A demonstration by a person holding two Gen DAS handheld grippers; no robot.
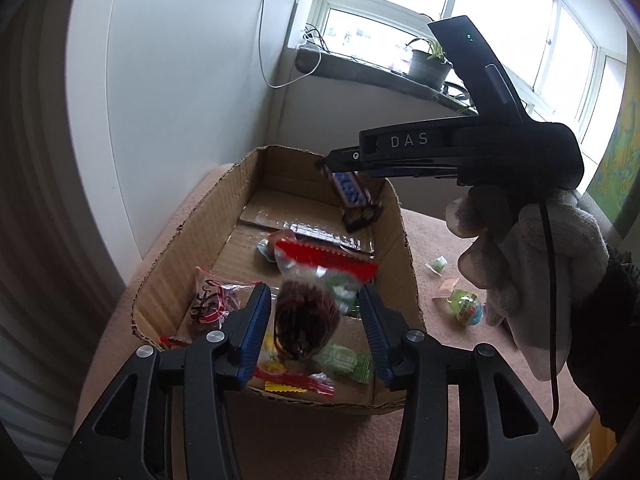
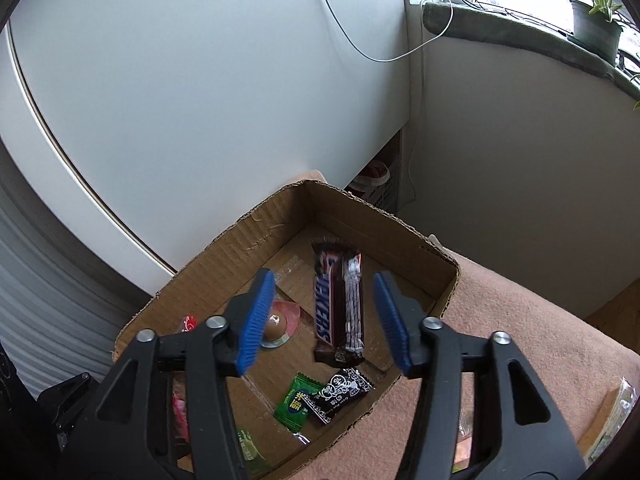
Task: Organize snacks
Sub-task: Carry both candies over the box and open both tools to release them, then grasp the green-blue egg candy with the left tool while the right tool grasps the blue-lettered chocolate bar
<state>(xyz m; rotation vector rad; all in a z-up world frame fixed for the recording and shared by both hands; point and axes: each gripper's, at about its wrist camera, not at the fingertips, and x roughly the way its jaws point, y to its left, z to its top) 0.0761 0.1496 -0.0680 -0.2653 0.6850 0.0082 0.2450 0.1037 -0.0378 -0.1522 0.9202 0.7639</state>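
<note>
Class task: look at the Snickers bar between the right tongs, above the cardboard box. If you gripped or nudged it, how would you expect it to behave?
The Snickers bar looks fairly stiff: it keeps a straight, long shape. Its glossy wrapper would probably slip against the pads unless squeezed across its width. Flat-sided, it would likely slide over the cardboard box floor, not roll.

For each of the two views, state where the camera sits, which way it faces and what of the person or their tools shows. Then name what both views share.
Left wrist: sits on the left hand-held gripper, looking down over the cardboard box; a red-topped snack packet lies between its open pads; the gloved hand and right hand-held gripper also show.
Right wrist: sits on the right hand-held gripper, looking down into the box at a Snickers bar.
Shared: box, Snickers bar, windowsill plant.
</note>
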